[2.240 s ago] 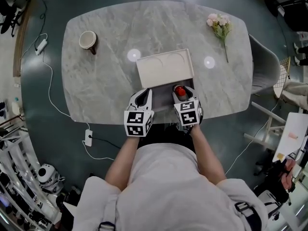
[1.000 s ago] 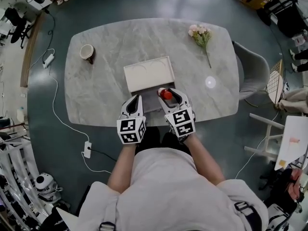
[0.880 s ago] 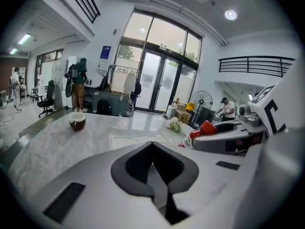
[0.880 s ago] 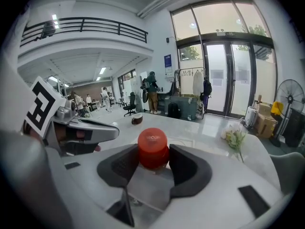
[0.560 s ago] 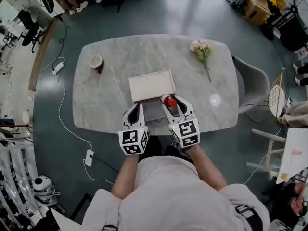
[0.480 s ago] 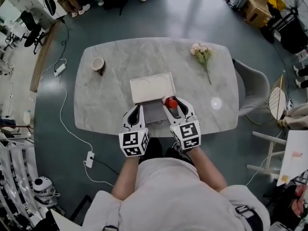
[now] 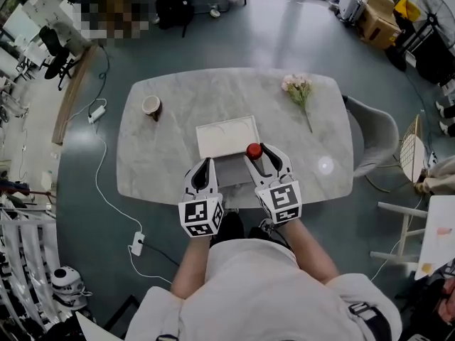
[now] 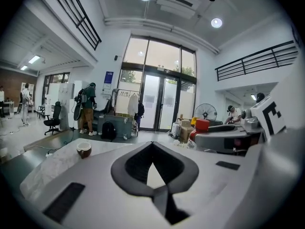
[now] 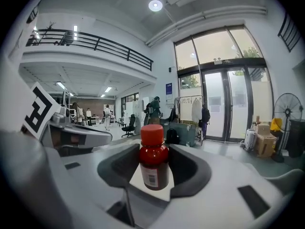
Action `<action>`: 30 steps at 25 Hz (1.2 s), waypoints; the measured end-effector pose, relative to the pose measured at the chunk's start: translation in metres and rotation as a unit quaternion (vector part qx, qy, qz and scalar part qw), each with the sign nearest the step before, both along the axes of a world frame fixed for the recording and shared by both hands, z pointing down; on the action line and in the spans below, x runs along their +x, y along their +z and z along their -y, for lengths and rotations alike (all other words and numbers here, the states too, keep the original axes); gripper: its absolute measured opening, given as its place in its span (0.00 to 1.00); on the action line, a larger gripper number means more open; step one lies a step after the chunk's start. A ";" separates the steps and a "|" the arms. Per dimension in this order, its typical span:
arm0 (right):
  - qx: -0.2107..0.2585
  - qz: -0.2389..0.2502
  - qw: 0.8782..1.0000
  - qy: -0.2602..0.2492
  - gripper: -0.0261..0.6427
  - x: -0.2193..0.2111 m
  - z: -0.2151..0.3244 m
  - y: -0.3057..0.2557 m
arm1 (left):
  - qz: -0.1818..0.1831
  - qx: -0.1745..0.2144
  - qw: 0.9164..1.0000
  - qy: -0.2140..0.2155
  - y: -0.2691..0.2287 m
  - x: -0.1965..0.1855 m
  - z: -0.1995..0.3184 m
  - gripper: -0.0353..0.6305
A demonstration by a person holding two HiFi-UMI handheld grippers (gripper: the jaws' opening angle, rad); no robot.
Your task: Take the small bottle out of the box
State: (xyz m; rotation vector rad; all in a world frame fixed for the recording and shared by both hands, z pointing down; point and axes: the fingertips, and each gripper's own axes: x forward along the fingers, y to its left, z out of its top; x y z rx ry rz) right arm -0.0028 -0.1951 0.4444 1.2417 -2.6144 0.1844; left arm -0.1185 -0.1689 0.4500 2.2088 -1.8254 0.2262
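Observation:
The small bottle point(image 7: 254, 150) is dark red with a red cap and a white label point(image 9: 152, 175). My right gripper point(image 7: 260, 154) is shut on it and holds it upright above the right front corner of the box point(image 7: 229, 170). The jaws are closing slightly, with the pads on either side of the bottle point(image 9: 153, 160). The box lies open, its white lid point(image 7: 227, 135) folded back. My left gripper point(image 7: 205, 164) is shut and empty at the box's left front corner. In the left gripper view the red cap point(image 8: 202, 124) shows at the right.
The marble table point(image 7: 163, 155) carries a brown cup point(image 7: 151, 106) at the far left and a pink flower sprig point(image 7: 299, 89) at the far right. A grey chair point(image 7: 375, 135) stands off the table's right end. A cable runs over the floor at the left.
The head view has drawn back and shifted. My right gripper keeps the bottle and has edged right, off the lid's right corner. The left gripper stays beside it.

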 end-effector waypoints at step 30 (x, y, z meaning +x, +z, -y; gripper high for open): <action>0.142 0.071 0.987 0.000 0.34 0.027 -0.006 -0.124 | 0.002 0.122 0.992 -0.015 -0.108 -0.007 -0.004 0.09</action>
